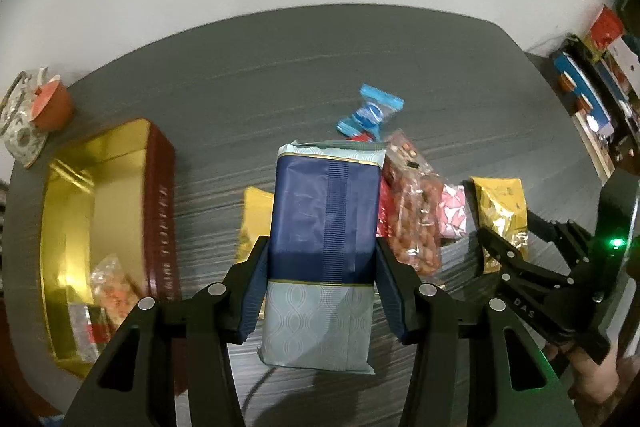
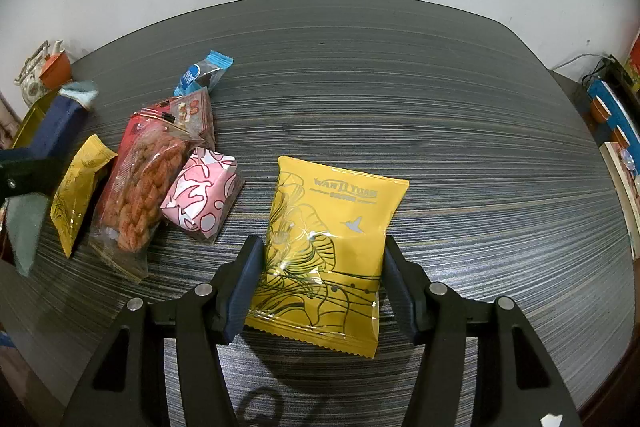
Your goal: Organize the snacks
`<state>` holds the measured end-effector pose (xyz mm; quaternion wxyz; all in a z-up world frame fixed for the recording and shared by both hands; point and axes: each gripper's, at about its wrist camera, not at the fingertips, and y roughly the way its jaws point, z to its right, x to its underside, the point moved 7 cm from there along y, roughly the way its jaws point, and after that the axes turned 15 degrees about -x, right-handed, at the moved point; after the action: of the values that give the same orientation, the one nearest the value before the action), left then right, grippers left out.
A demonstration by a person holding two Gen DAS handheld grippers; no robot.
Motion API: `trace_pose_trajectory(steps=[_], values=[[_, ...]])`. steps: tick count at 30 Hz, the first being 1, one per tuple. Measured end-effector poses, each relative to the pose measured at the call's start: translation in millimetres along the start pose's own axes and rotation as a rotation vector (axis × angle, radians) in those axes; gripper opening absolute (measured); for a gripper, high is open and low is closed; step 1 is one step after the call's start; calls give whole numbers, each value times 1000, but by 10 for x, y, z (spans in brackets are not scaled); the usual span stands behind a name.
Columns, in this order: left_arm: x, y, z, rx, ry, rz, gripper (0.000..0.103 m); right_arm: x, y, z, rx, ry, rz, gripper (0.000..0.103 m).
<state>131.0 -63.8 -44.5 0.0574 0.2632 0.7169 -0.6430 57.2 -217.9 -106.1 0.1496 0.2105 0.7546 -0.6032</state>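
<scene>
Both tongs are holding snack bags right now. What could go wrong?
The left tongs pinch the tall blue-and-pale-teal foil packet only at its sides, so it might slip out or crush what's inside.

The open gold-lined red tin already holds a few wrapped snacks; the tall packet may land on them.

The right tongs squeeze the yellow foil bag with line drawings by its edges. Puffy bags can slide free.

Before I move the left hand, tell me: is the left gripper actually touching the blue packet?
Touching. In the left wrist view, the left gripper has both pads pressed against the sides of the blue packet, with no gap visible on either side.
</scene>
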Motion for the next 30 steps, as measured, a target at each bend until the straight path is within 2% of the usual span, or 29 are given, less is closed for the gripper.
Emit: trace_pose_trajectory(steps=[9,21,30], values=[[-94,-124,-704,-87,-83,28,51,3,-18,10,0,-3,1,56],[103,141,-1870,-227,-219,-39,51,4,-33,26,2,-3,3,56],[233,453,-2176,-268,-227,-96,51,5,-41,36,4,-6,3,56]])
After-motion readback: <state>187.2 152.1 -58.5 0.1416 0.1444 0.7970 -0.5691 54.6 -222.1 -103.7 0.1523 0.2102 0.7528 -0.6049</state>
